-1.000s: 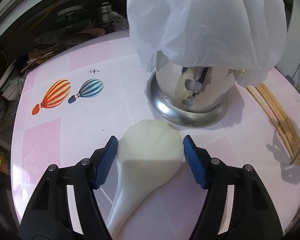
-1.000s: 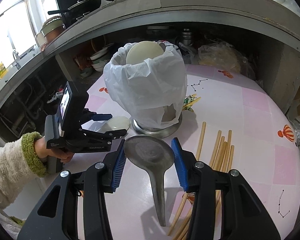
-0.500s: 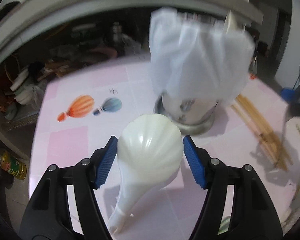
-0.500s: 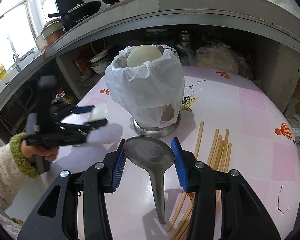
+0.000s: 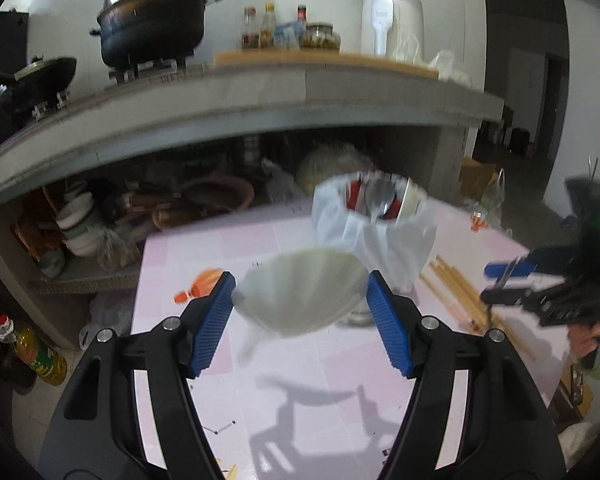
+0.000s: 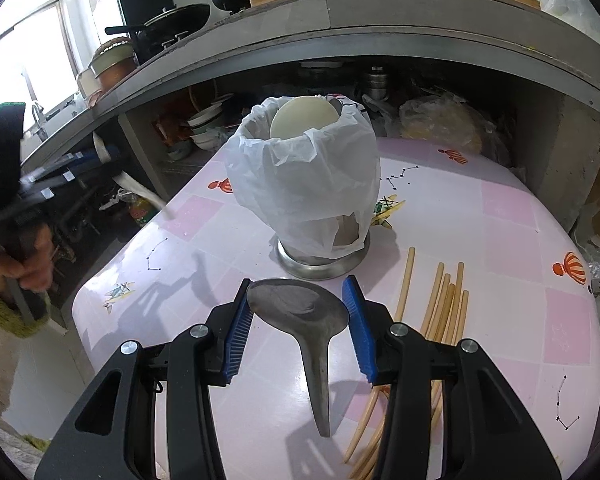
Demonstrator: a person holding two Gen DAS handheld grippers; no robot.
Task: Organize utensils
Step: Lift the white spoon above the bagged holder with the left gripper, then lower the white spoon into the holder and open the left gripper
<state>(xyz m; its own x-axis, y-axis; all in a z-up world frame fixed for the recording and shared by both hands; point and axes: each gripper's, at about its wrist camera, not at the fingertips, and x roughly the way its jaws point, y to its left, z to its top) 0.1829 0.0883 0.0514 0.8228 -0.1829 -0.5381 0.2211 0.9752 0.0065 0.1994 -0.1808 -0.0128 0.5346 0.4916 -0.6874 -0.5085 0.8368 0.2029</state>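
My left gripper [image 5: 300,308] is shut on the bowl of a white plastic spoon [image 5: 300,292], which hangs in the air over the pink table, its handle pointing down. Beyond it stands the steel utensil holder [image 5: 374,236], draped in a white plastic bag, with spoons standing inside. My right gripper [image 6: 298,312] is shut on the bowl of a metal spoon [image 6: 298,308] just in front of the holder [image 6: 304,176]. The right wrist view shows the left gripper [image 6: 96,154] raised at the far left, blurred, with the white spoon's handle [image 6: 140,190] drooping from it.
Loose bamboo chopsticks [image 6: 444,304] lie on the table [image 6: 500,216] to the right of the holder. A concrete counter [image 5: 260,96] with pots overhangs the table's far edge, with bowls and clutter beneath. A person's hand [image 6: 24,256] in a fuzzy sleeve grips the left tool.
My left gripper has lifted the white spoon from the tabletop beside the holder's base up to about rim height and drawn back. The right gripper and metal spoon have stayed put.
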